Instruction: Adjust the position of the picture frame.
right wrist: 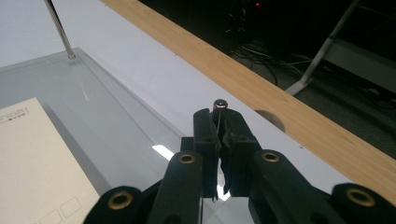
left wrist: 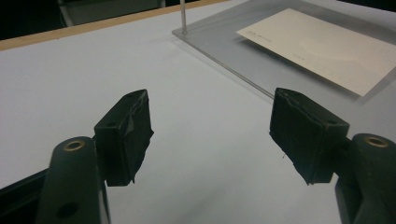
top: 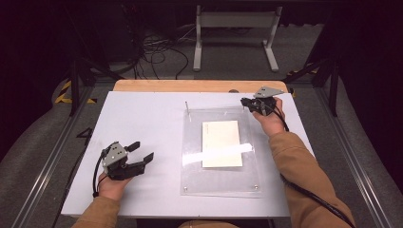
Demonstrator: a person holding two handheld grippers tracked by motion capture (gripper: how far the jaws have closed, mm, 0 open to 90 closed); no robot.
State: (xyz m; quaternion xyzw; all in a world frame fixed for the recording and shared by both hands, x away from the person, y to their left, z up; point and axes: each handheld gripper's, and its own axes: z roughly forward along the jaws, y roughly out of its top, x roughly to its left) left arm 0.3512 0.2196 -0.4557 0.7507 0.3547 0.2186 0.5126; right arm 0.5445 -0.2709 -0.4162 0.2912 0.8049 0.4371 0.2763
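Pin handling: the right gripper [right wrist: 219, 140], at the far right corner of the clear acrylic plate [top: 218, 183], has its jaws pressed together on a thin metal pin [right wrist: 218, 106], whose rounded head stands just above the pads; its shaft is hidden. The pin is probably light, stiff and slippery, so it is best gripped just under the head. A matching pin [top: 187, 108] stands upright at the far left corner. The left gripper [top: 142, 151] rests on the table [top: 138, 114], jaws spread and empty. A cream card [top: 221, 142] lies in the plate.

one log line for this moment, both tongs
left tongs: open, idle over table | right tongs: shut on metal pin, far right corner of acrylic plate
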